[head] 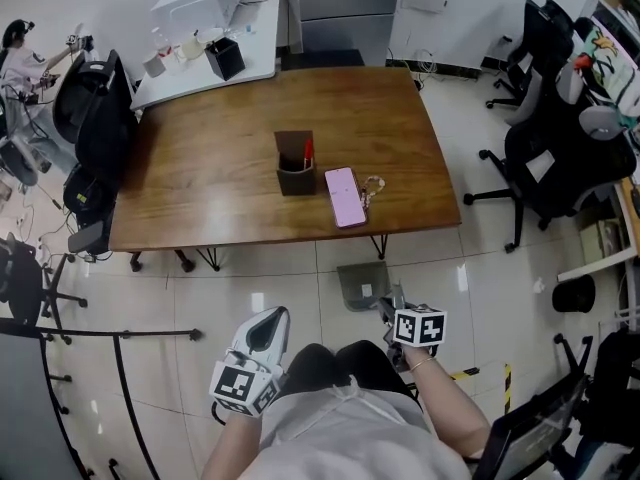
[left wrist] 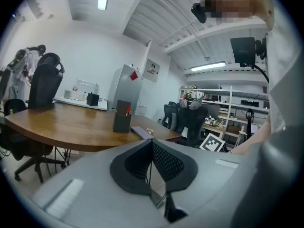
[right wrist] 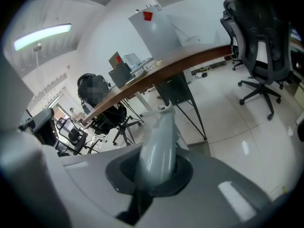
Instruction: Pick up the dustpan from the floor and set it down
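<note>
Grey dustpan (head: 361, 285), handle nearward (in right claw (head: 391, 311))

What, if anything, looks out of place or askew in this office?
Nothing stands out. The pen holder, phone and keys sit tidily on the table, and the right hand-held gripper grips the dustpan by its handle.

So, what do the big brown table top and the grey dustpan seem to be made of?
The big brown table top: probably varnished wood, with grain lines and soft glare. The grey dustpan: likely moulded plastic; smooth, matt, rounded handle.
</note>
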`<state>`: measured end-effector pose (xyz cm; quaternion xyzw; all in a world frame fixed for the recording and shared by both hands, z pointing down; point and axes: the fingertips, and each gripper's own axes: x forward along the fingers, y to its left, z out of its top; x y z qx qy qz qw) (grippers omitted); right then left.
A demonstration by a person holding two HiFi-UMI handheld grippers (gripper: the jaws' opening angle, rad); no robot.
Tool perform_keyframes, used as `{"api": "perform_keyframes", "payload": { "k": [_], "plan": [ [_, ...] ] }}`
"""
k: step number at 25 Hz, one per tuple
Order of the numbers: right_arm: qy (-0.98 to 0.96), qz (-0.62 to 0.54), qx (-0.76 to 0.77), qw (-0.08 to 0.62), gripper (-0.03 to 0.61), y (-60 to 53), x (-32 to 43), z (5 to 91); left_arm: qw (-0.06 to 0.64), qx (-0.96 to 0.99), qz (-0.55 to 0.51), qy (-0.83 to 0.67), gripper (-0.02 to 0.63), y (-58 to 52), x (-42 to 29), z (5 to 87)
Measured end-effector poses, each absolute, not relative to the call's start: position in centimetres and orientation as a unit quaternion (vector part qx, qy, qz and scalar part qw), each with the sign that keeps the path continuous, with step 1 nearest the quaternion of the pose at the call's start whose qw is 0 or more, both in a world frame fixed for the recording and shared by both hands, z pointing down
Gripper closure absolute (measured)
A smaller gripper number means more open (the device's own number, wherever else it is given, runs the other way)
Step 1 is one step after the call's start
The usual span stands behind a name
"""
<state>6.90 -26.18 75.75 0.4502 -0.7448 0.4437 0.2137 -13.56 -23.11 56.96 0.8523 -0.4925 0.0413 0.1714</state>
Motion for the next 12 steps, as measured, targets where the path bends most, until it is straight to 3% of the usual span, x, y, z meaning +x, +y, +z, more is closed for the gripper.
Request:
{"api": "perform_keyframes", "payload": {
  "k": [7,10,11,12],
  "plan": [
    [-0.725,0.457,0.464,0.224,0.577,-25.5,6.8,78.9,0.182,0.85,0.051,-0.492,0.598,-24.0,-14.0,58.7],
    [-0.696,0.447,0.491,0.272,0.577,-25.1,8.5,80.2,0.189,0.849,0.053,-0.49,0.598,-24.2,-13.9,58.9],
    [-0.69,0.438,0.491,0.302,0.554,-24.9,8.9,80.7,0.191,0.85,0.054,-0.487,0.598,-24.1,-13.7,58.9],
    [-0.688,0.428,0.484,0.33,0.44,-24.5,9.0,81.0,0.191,0.852,0.054,-0.485,0.598,-24.1,-13.6,58.8]
  ]
}}
